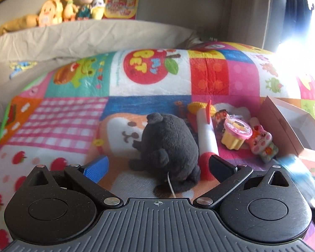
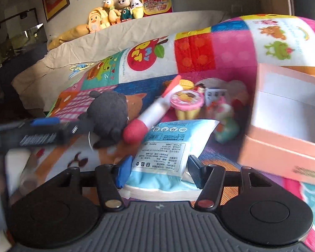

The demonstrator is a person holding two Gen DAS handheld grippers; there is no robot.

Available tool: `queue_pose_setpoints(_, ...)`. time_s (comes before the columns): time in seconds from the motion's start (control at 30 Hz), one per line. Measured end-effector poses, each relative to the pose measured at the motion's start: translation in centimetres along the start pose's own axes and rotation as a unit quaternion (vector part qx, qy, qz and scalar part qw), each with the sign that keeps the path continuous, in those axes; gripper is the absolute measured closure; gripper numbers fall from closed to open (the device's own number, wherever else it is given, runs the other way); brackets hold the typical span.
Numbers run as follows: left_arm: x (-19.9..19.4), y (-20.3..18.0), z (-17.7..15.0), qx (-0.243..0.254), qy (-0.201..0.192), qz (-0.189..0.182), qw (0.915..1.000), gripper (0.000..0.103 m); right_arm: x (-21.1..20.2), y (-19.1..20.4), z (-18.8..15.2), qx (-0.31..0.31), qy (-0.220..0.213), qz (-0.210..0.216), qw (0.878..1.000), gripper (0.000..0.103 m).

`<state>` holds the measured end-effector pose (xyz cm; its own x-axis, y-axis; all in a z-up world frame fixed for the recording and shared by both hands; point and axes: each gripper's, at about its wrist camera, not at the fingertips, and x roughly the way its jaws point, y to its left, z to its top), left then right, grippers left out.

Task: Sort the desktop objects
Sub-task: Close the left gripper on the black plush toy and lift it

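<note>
The right gripper [image 2: 157, 172] has its jaws around the near end of a blue-and-white packet [image 2: 170, 145], the blue pad on one edge and the black pad on the other; they look pressed against the wrapper, which bunches between them, so I judge it pinched. The left gripper [image 1: 157, 166] stands spread with nothing held, its jaws either side of the near end of a dark plush toy [image 1: 170, 147] but not touching it.

Taking the plush as the landmark: it lies on the patchwork blanket [image 1: 58, 121], just ahead of the left gripper. Touching its right side is a white tube with red ends [image 1: 205, 134]. Beyond the tube, further right of the plush, sit a yellow cup with a pink lid [image 1: 237, 134] and a small pink cat figure [image 1: 262, 145], with a few little toys behind them that are too jumbled to name. Furthest right of the plush is an open pink box [image 1: 292, 126], seemingly empty. Well behind the plush, a row of stuffed dolls [image 1: 73, 6] lines a ledge.

The step in hand appears to be picking up the packet for the box. Next, the right gripper should lift it clear of the tube's red end, which rests against it, then carry it over the box wall. The left gripper looks set to close on the plush.
</note>
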<state>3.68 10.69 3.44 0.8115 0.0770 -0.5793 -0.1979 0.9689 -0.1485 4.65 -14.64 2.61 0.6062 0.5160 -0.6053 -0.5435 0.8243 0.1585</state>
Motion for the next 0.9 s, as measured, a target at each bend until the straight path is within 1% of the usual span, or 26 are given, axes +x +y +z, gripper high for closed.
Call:
queue_pose_setpoints(0.03,0.8,0.1,0.2,-0.01,0.009,-0.002,0.9999,0.0,-1.3,-0.6,-0.9,-0.003,-0.002,-0.011,1.0,0.045)
queue_pose_setpoints(0.07,1.6,0.1,0.5,-0.02,0.017,-0.003,0.9997,0.0,-2.6,-1.1,-1.8,-0.005,-0.005,-0.02,1.0,0.052)
queue_pose_setpoints(0.1,2.2,0.1,0.6,-0.027,0.022,-0.004,0.9994,0.0,-3.8,-1.6,-2.7,-0.003,-0.007,-0.033,0.999,0.056)
queue_pose_setpoints(0.17,3.2,-0.2,0.8,-0.029,0.025,-0.003,0.9993,0.0,-6.0,-2.8,-4.2,0.015,-0.02,-0.051,0.998,0.057)
queue_pose_setpoints(0.27,4.1,-1.0,0.9,-0.012,0.023,0.02,0.9995,0.0,-8.3,-4.5,-6.2,0.047,-0.042,-0.079,0.995,0.057)
queue_pose_setpoints(0.3,4.2,-1.3,0.9,-0.005,0.023,0.021,0.9995,0.005,-8.8,-5.0,-6.7,0.057,-0.048,-0.087,0.993,0.056)
queue_pose_setpoints(0.33,4.3,-1.5,0.8,0.004,0.025,0.022,0.9994,0.024,-9.0,-5.7,-7.2,0.07,-0.051,-0.096,0.992,0.052)
queue_pose_setpoints(0.37,4.3,-1.8,0.8,0.017,0.033,0.019,0.9992,0.029,-9.1,-6.2,-7.7,0.078,-0.053,-0.103,0.99,0.043)
queue_pose_setpoints(0.4,4.2,-2.0,0.7,0.027,0.035,0.017,0.9988,0.03,-9.1,-6.8,-8.1,0.085,-0.057,-0.113,0.988,0.037)
queue_pose_setpoints(0.43,4.0,-2.2,0.6,0.039,0.034,0.02,0.9985,0.03,-9.0,-7.2,-8.5,0.091,-0.061,-0.125,0.986,0.022)
queue_pose_setpoints(0.47,3.7,-2.5,0.5,0.052,0.033,0.024,0.9978,0.03,-8.8,-7.6,-8.8,0.099,-0.067,-0.139,0.983,0.013)
queue_pose_setpoints(0.5,3.3,-2.7,0.4,0.065,0.03,0.031,0.9969,0.031,-8.6,-8.0,-9.1,0.11,-0.068,-0.146,0.981,0.012)
queue_pose_setpoints(0.53,2.8,-2.9,0.4,0.075,0.025,0.036,0.9962,0.031,-8.6,-8.5,-9.1,0.125,-0.065,-0.138,0.98,0.012)
queue_pose_setpoints(0.57,2.1,-3.1,0.4,0.083,0.018,0.038,0.9956,0.031,-8.7,-8.9,-9.0,0.135,-0.071,-0.132,0.979,0.01)
queue_pose_setpoints(0.63,0.0,-3.8,0.5,0.105,-0.007,0.027,0.9941,0.031,-8.7,-9.4,-9.1,0.152,-0.075,-0.132,0.977,0.002)
queue_pose_setpoints(0.67,-1.2,-4.4,0.6,0.121,-0.022,0.016,0.9923,0.031,-8.7,-9.6,-9.2,0.159,-0.075,-0.128,0.976,0.002)
queue_pose_setpoints(0.73,-3.0,-5.8,0.5,0.157,-0.046,-0.005,0.9866,0.031,-8.6,-10.0,-9.2,0.171,-0.075,-0.125,0.975,0.002)
queue_pose_setpoints(0.8,-4.5,-7.8,0.2,0.199,-0.061,-0.025,0.9779,0.031,-8.5,-10.1,-9.2,0.175,-0.073,-0.126,0.974,0.0)
queue_pose_setpoints(0.9,-4.9,-10.1,-0.9,0.24,-0.056,-0.049,0.9679,0.03,-8.3,-9.8,-9.2,0.17,-0.069,-0.132,0.974,0.0)
